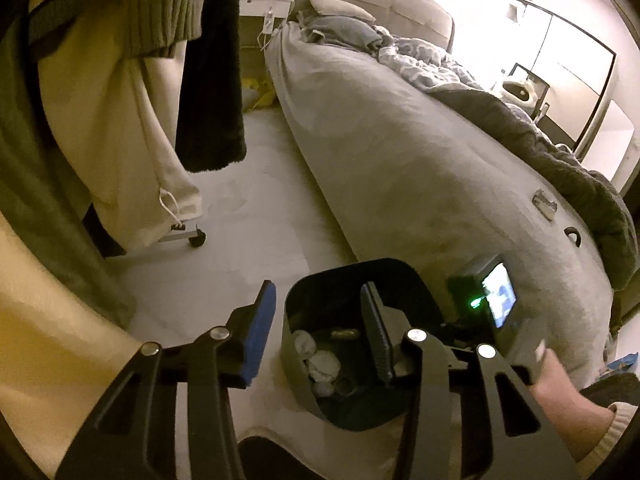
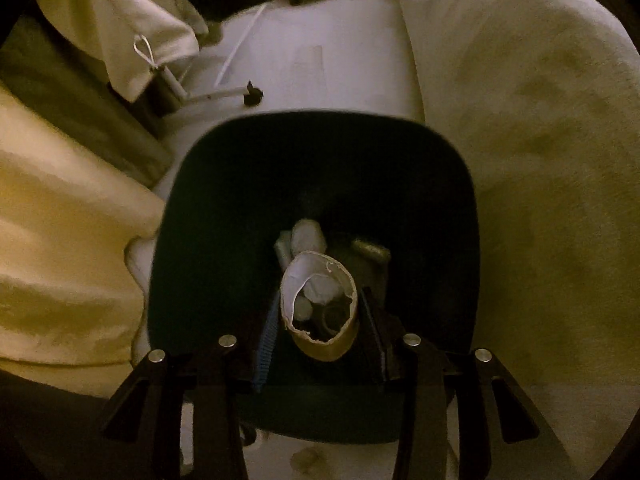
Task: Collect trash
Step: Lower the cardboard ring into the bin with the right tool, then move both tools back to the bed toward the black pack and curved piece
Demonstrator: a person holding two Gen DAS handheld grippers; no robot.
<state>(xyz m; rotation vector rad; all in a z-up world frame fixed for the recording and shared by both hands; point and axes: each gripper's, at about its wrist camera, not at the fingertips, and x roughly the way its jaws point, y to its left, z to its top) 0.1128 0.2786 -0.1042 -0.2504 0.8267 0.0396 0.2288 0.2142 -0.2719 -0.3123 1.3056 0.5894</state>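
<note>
A black trash bin (image 1: 348, 270) stands on the floor beside the bed, with crumpled white tissues (image 1: 320, 360) and a small golden wrapper (image 1: 344, 334) inside. My left gripper (image 1: 318, 336) hovers over the bin's near left rim, open, with nothing held between its pads. In the right wrist view my right gripper (image 2: 320, 336) points almost straight down into the bin (image 2: 200, 200). It is shut on a torn cardboard tube (image 2: 320, 344), which I see end-on, above the tissues (image 2: 308, 236). The right gripper's body and lit screen (image 1: 498, 296) show over the bin's right side, with a hand (image 1: 560, 380) on it.
A bed with a grey sheet (image 1: 400, 160) and rumpled blankets runs along the right. Hanging clothes (image 1: 120, 80) on a wheeled rack (image 1: 197, 237) crowd the left. Pale floor (image 1: 260, 220) lies between them. A blue packet (image 1: 624, 362) lies at the far right.
</note>
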